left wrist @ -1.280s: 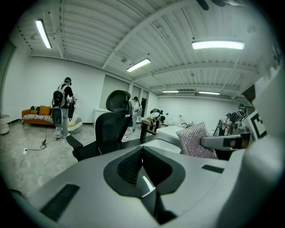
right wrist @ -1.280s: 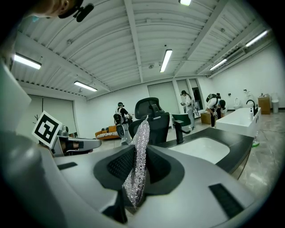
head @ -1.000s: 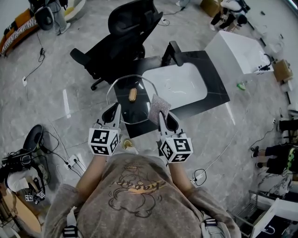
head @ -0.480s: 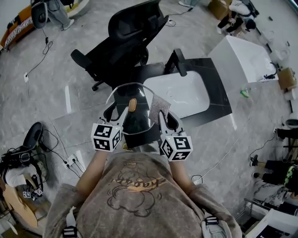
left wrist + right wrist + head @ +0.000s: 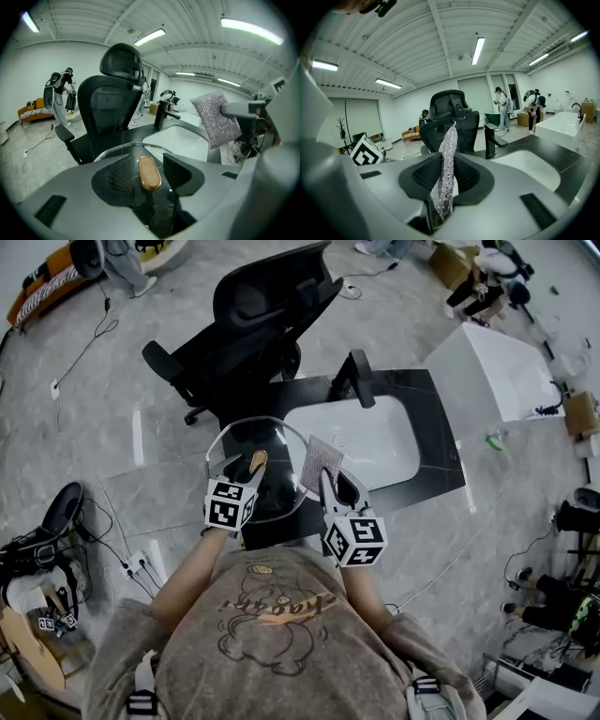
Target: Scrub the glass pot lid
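Note:
The glass pot lid [image 5: 281, 486] sits over the left end of the black counter [image 5: 439, 448], its copper-coloured knob [image 5: 258, 462] on top. My left gripper [image 5: 244, 470] is low over it. Its jaws have just been opening and stand wide, with the knob [image 5: 149, 172] between them and a narrow gap on each side. To the right, my right gripper [image 5: 334, 482] is shut on a silver scrubbing cloth [image 5: 321, 460], which stands upright beside the lid's right rim. In the right gripper view the cloth [image 5: 447, 159] hangs pinched between the jaws of the right gripper [image 5: 444, 190].
A white sink basin [image 5: 375, 439] is set in the counter, with a black faucet [image 5: 358, 379] behind it. A black office chair [image 5: 248, 329] stands close behind the counter's left end. A white tub [image 5: 497, 357] is at the far right. Cables lie on the floor.
My left gripper has moved forward and down from the lid's near rim to its knob, and its jaws now stand wider. The right gripper has shifted a little with the cloth.

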The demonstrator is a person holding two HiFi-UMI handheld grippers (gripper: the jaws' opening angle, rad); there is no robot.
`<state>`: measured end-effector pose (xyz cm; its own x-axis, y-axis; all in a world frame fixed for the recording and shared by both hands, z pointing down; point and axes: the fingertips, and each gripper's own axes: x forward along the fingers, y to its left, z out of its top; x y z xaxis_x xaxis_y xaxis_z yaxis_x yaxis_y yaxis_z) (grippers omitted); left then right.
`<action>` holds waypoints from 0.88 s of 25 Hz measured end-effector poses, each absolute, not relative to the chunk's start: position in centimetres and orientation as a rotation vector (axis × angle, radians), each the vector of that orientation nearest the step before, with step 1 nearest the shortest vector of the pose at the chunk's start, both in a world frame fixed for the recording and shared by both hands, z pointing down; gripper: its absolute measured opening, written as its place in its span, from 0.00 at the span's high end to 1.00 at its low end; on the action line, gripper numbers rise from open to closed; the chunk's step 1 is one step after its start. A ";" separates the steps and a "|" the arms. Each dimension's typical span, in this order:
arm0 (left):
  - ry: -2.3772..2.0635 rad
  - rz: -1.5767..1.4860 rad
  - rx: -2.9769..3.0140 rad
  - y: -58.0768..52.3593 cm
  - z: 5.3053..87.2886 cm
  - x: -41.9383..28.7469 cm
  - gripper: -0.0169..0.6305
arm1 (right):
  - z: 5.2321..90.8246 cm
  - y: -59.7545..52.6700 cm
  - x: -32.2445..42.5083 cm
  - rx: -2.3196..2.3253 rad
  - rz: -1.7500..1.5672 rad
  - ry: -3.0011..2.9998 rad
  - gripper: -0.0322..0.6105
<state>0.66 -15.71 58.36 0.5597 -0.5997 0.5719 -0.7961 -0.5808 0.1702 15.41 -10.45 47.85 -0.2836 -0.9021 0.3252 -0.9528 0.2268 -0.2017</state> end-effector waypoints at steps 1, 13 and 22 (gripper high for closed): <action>-1.126 0.677 2.378 -15.9 59.2 1.1 0.68 | 48.0 -10.4 15.7 1.789 0.551 -2.344 0.82; -1.172 0.754 2.277 -17.1 63.1 2.7 0.68 | 50.4 -11.7 18.7 1.730 0.602 -2.289 0.82; -1.214 0.740 2.246 -17.1 63.1 2.7 0.68 | 53.1 -20.5 11.6 1.138 0.528 -2.484 0.82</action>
